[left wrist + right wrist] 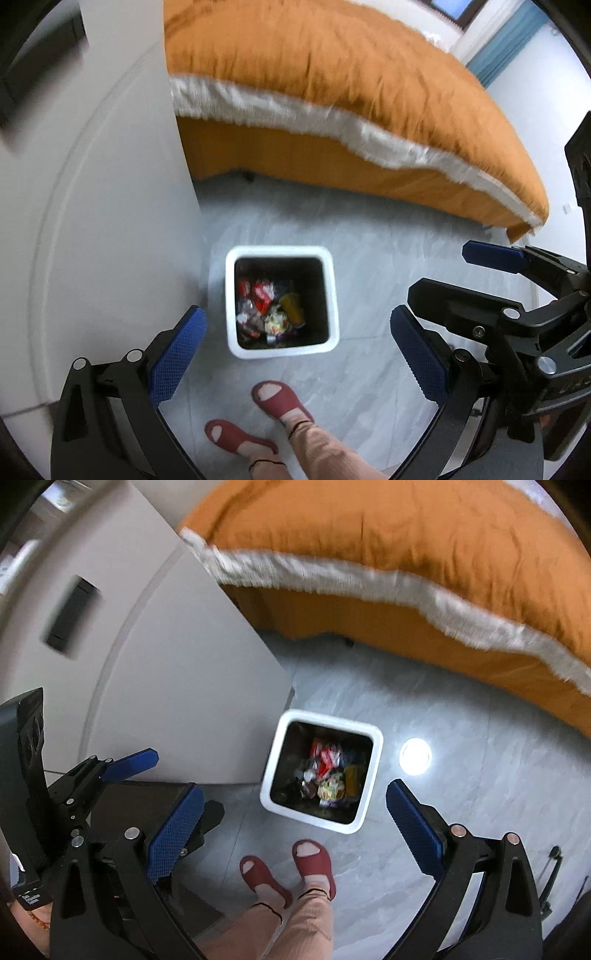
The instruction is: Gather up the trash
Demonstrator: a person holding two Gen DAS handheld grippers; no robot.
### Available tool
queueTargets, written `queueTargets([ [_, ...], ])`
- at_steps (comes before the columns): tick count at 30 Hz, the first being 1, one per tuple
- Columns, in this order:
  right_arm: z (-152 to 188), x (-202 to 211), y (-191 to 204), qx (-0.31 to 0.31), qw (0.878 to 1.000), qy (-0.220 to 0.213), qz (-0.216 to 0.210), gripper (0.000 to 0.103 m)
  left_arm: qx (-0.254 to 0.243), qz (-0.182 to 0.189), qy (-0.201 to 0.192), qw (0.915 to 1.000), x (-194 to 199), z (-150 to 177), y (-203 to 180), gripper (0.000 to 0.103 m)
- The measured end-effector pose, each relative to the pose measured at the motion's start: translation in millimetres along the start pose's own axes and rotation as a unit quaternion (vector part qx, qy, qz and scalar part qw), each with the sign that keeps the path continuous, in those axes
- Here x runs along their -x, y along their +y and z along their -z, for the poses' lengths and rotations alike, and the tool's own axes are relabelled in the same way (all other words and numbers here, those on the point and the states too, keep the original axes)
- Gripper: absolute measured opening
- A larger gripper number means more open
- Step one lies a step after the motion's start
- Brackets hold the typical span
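A white square trash bin (334,295) stands on the grey floor, and it also shows in the right wrist view (272,764). Inside lie crumpled wrappers (269,306), red, yellow and silver, also seen in the right wrist view (328,775). My left gripper (295,350) is open and empty, high above the bin. My right gripper (295,827) is open and empty, also above the bin. The right gripper shows at the right edge of the left wrist view (443,280), and the left gripper at the left of the right wrist view (173,775).
A bed with an orange cover (332,81) and white fringe fills the back. A white cabinet side (110,206) stands left of the bin. The person's feet in red slippers (280,402) stand just in front of the bin. A light reflects on the floor (415,756).
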State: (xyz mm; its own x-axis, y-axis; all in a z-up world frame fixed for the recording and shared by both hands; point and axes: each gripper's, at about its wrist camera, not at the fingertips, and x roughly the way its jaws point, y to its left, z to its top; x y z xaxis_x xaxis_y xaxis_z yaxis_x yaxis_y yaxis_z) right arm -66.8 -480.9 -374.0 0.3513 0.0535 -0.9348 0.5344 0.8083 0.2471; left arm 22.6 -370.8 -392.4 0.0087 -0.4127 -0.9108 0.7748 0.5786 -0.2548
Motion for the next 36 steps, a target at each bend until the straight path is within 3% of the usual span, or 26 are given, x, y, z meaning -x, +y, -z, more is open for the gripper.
queueTargets([
  [7,-16,126,44,0.056,0.990,-0.125,0.025,0.098,-0.010,-0.038,-0.086,0.9955,124,-20,-27,0.098],
  [14,-35,218,121,0.143,0.961,-0.234,-0.030,0.098,0.035,-0.111,-0.178,0.9771,239,-12,-9,0.098],
  [19,-35,245,176,0.210,0.937,-0.273,-0.064,0.098,0.083,-0.185,-0.227,0.9526,301,15,27,0.098],
  [25,-24,269,244,0.289,0.899,-0.308,-0.114,0.098,0.174,-0.254,-0.258,0.9157,360,55,72,0.098],
  [27,-23,271,262,0.297,0.893,-0.314,-0.126,0.098,0.201,-0.270,-0.268,0.9026,376,69,85,0.098],
  [30,-24,275,288,0.304,0.893,-0.295,-0.155,0.098,0.237,-0.293,-0.301,0.8758,403,90,93,0.098],
  [36,-16,290,335,0.329,0.875,-0.295,-0.196,0.098,0.285,-0.330,-0.343,0.8323,454,129,107,0.098],
])
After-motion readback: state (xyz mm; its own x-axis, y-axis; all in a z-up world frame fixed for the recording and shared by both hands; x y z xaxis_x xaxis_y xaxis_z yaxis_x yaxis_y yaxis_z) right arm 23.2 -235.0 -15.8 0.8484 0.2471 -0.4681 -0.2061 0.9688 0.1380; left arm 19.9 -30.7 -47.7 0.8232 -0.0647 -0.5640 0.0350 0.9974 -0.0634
